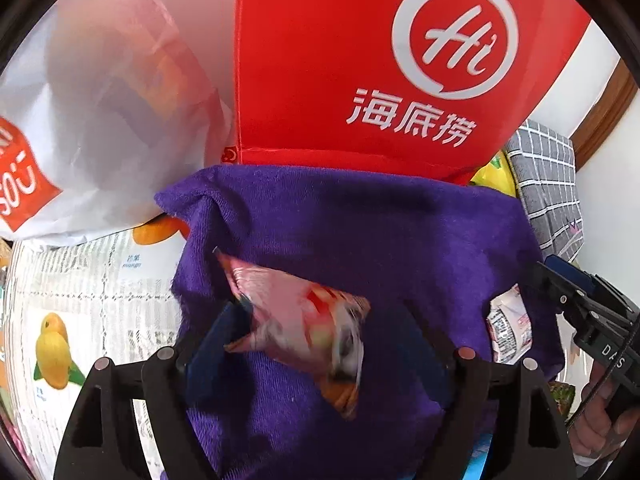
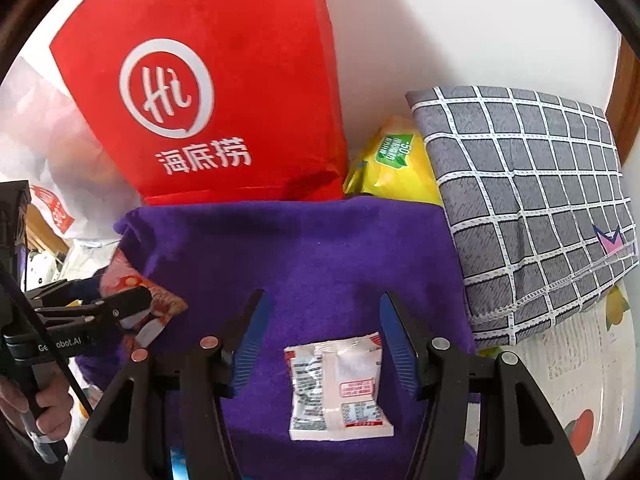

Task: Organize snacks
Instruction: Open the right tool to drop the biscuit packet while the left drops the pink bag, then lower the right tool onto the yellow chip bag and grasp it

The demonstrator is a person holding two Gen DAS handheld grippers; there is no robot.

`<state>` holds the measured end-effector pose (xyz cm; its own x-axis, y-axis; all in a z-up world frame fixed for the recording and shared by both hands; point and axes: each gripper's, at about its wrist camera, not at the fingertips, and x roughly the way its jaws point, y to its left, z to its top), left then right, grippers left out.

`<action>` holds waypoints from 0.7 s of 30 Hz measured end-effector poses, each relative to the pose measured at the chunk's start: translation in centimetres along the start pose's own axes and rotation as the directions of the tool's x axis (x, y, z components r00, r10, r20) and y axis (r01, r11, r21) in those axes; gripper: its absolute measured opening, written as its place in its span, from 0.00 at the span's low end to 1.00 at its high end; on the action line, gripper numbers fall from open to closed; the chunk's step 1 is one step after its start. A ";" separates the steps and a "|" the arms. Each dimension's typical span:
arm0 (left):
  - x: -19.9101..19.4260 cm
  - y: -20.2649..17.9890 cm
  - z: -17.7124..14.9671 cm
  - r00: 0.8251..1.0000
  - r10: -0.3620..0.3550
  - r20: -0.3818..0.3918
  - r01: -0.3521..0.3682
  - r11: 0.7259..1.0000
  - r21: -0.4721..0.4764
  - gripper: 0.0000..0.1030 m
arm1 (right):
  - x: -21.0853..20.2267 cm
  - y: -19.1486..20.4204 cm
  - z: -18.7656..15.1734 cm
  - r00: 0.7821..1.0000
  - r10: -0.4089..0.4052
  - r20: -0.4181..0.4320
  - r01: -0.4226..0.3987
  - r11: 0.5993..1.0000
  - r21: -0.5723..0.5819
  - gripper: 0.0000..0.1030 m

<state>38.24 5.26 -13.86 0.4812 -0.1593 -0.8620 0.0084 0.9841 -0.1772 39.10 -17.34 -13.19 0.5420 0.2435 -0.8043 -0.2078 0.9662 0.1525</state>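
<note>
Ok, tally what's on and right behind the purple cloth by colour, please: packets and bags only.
Pink and red snack packet: 1
White snack packet: 1
Red bag with the white logo: 1
Yellow packet with a green label: 1
White plastic bag: 1
Total: 5

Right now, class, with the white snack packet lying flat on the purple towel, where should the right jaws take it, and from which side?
Grip the white snack packet across its two long side edges, coming straight down from above. It lies flat on the purple towel, lengthwise between the open jaws of the right gripper, with clear cloth on both sides.
</note>
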 end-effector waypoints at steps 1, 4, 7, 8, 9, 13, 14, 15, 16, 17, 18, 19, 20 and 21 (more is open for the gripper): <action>-0.4 0.0 -0.2 1.000 0.000 0.007 0.000 1.000 -0.005 0.79 | -0.4 0.2 0.0 1.000 0.000 0.004 0.000 1.000 -0.005 0.56; -1.6 -0.1 -0.8 1.000 0.000 0.015 0.000 1.000 -0.018 0.79 | -2.6 0.8 -0.3 0.999 -0.009 0.044 0.010 1.000 -0.025 0.57; -3.2 -0.5 -1.6 0.999 0.018 0.030 -0.018 1.000 0.001 0.79 | -4.8 1.1 -1.0 0.995 -0.034 0.093 0.037 0.999 -0.034 0.67; -3.7 -0.6 -1.8 0.999 0.022 0.036 -0.022 1.000 0.007 0.79 | -5.5 1.0 -1.3 0.994 -0.036 0.105 0.039 0.999 -0.028 0.67; -4.5 -0.8 -2.2 0.999 0.028 0.047 -0.029 0.999 0.020 0.79 | -6.1 1.0 -1.6 0.993 -0.033 0.112 0.036 0.999 -0.025 0.67; -7.6 -1.5 -3.6 0.994 0.042 0.099 -0.048 0.997 0.066 0.79 | -8.7 0.5 -3.0 0.989 -0.062 0.136 0.064 0.998 -0.014 0.67; -8.3 -1.8 -4.0 0.993 0.043 0.113 -0.052 0.996 0.077 0.79 | -9.2 0.4 -3.3 0.988 -0.066 0.141 0.068 0.998 -0.013 0.67; -9.1 -2.1 -4.4 0.991 0.047 0.126 -0.058 0.995 0.086 0.79 | -10.0 0.2 -3.8 0.987 -0.070 0.147 0.073 0.997 -0.010 0.67; -9.7 -2.3 -4.7 0.989 0.049 0.136 -0.061 0.994 0.089 0.79 | -10.7 0.1 -4.4 0.986 -0.076 0.149 0.078 0.997 -0.008 0.67; -10.6 -2.5 -5.4 0.988 0.046 0.149 -0.061 0.994 0.094 0.79 | -11.5 -0.1 -5.1 0.986 -0.085 0.147 0.086 0.996 -0.002 0.67; -11.2 -2.8 -5.8 0.987 0.043 0.156 -0.059 0.994 0.097 0.79 | -12.1 -0.3 -5.6 0.985 -0.089 0.146 0.089 0.996 0.002 0.67; -11.8 -3.0 -6.3 0.986 0.038 0.163 -0.055 0.993 0.100 0.79 | -12.7 -0.5 -6.2 0.985 -0.093 0.144 0.093 0.996 0.008 0.67; -12.5 -3.1 -7.0 0.985 0.033 0.172 -0.051 0.993 0.103 0.79 | -13.2 -0.7 -6.9 0.985 -0.099 0.141 0.098 0.995 0.014 0.67; -12.9 -3.2 -7.4 0.983 0.030 0.180 -0.049 0.993 0.104 0.79 | -13.6 -0.9 -7.5 0.985 -0.105 0.138 0.104 0.994 0.019 0.67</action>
<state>25.52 3.55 -5.66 0.6308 -0.1135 -0.7676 0.0760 0.9935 -0.0845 25.86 -22.20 -6.68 0.6682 0.1499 -0.7287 -0.1354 0.9876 0.0790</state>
